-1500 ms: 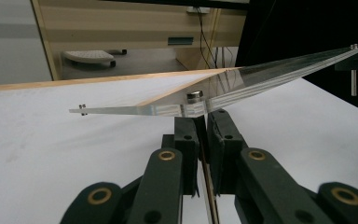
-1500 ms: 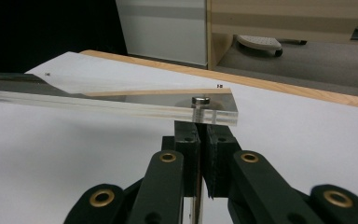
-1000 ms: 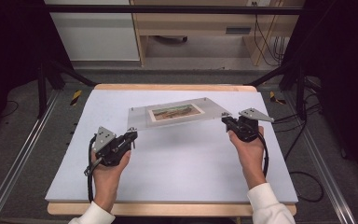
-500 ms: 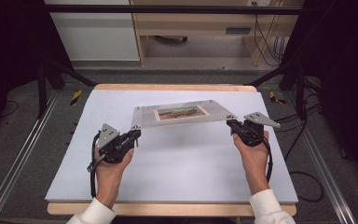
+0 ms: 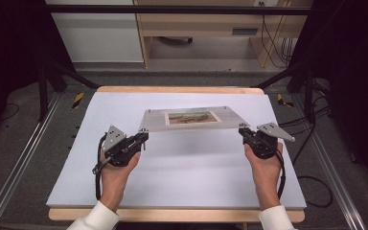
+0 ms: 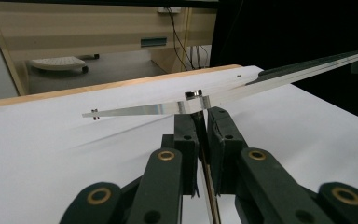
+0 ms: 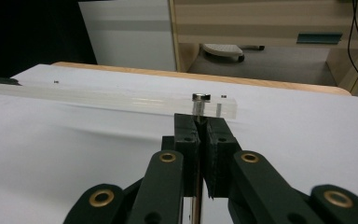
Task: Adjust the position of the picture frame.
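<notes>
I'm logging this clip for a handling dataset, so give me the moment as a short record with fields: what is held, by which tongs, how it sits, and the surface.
item: clear acrylic picture frame with a landscape print
left tongs: shut on the frame's near left corner, by a metal standoff
right tongs: shut on the frame's near right corner
frame pose: near edge raised off the surface; whether the far edge touches it cannot be told
surface: white table top with a wooden edge
</notes>
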`<state>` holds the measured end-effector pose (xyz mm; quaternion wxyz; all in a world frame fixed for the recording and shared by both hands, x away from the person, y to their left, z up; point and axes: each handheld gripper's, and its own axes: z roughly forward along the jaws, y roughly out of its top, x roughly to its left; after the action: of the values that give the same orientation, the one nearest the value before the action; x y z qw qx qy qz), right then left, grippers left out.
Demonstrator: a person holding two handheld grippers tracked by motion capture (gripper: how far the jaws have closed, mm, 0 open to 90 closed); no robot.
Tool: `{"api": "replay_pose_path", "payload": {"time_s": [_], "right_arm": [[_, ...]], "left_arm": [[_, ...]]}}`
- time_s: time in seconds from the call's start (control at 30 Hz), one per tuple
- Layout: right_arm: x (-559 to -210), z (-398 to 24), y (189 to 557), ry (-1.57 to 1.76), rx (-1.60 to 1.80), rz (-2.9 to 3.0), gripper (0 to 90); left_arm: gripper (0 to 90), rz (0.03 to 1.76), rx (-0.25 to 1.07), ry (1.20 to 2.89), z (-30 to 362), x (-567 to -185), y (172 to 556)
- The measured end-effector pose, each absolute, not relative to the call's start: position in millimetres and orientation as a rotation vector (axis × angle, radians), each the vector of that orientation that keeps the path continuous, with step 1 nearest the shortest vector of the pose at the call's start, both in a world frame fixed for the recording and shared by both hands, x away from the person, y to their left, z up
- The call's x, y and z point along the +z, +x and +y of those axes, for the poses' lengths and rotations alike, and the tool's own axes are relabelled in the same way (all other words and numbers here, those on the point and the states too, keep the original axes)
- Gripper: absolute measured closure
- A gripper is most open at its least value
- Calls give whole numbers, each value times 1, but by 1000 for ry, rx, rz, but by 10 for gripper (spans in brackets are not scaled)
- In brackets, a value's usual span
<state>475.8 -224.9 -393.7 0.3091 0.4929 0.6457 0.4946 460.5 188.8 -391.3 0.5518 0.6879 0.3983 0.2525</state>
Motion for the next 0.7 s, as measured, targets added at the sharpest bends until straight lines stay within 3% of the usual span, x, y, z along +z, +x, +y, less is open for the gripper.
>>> {"api": "replay_pose_path", "payload": {"time_s": [0.7], "right_arm": [[-409,-215,446,1320,1281,1680,850]], "left_arm": [[818,947,577,1641,196,-409,455]]}}
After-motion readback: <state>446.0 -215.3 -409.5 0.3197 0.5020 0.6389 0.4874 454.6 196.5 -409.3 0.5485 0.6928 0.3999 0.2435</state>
